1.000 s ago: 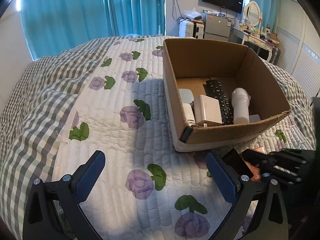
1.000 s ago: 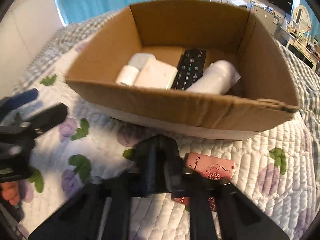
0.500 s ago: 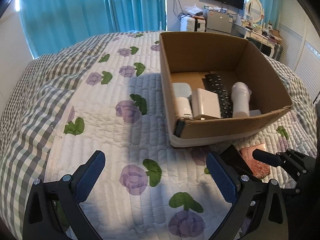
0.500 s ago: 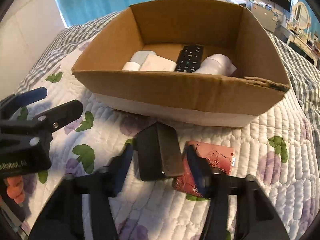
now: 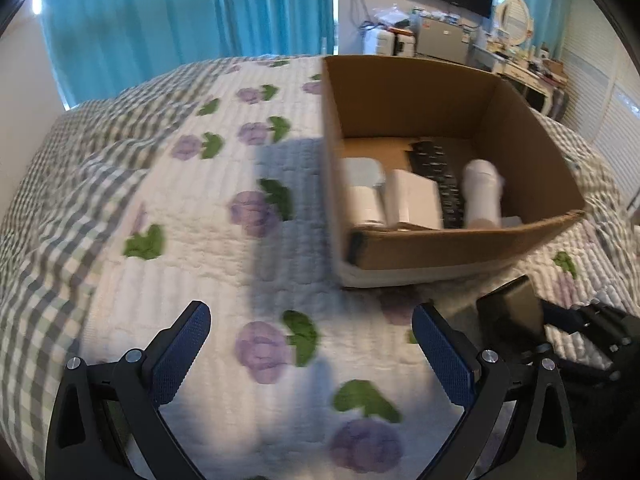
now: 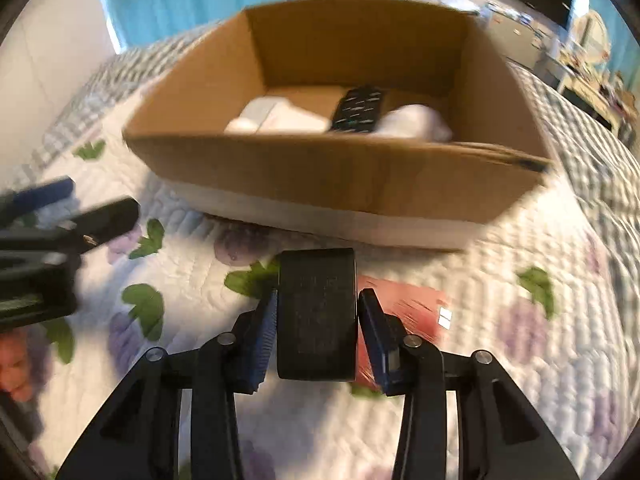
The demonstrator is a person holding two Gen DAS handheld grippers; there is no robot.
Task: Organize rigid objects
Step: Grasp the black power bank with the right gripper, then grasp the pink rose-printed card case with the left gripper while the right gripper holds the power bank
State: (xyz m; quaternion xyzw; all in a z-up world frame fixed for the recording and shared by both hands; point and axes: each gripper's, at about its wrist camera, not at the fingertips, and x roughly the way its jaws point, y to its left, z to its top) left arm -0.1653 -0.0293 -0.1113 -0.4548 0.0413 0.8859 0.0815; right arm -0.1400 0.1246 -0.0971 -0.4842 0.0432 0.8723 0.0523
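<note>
My right gripper (image 6: 318, 320) is shut on a black rectangular block (image 6: 317, 312) and holds it just above the quilt, in front of the cardboard box (image 6: 340, 176). The block also shows in the left wrist view (image 5: 510, 312). A red card box (image 6: 404, 304) lies on the quilt under and right of the block. The cardboard box (image 5: 520, 120) holds a black remote (image 6: 358, 110), white boxes (image 6: 292, 120) and a white bottle (image 6: 416, 122). My left gripper (image 5: 308, 344) is open and empty over the quilt, left of the block.
The floral quilt (image 5: 200, 240) covers the bed, with a grey check border on the left. Teal curtains (image 5: 160, 20) hang behind. A desk and appliances (image 5: 440, 36) stand at the back right. The left gripper shows in the right wrist view (image 6: 60, 224).
My right gripper has closed on the black block and lifted it off the quilt. Both views have shifted slightly; the left gripper stays open.
</note>
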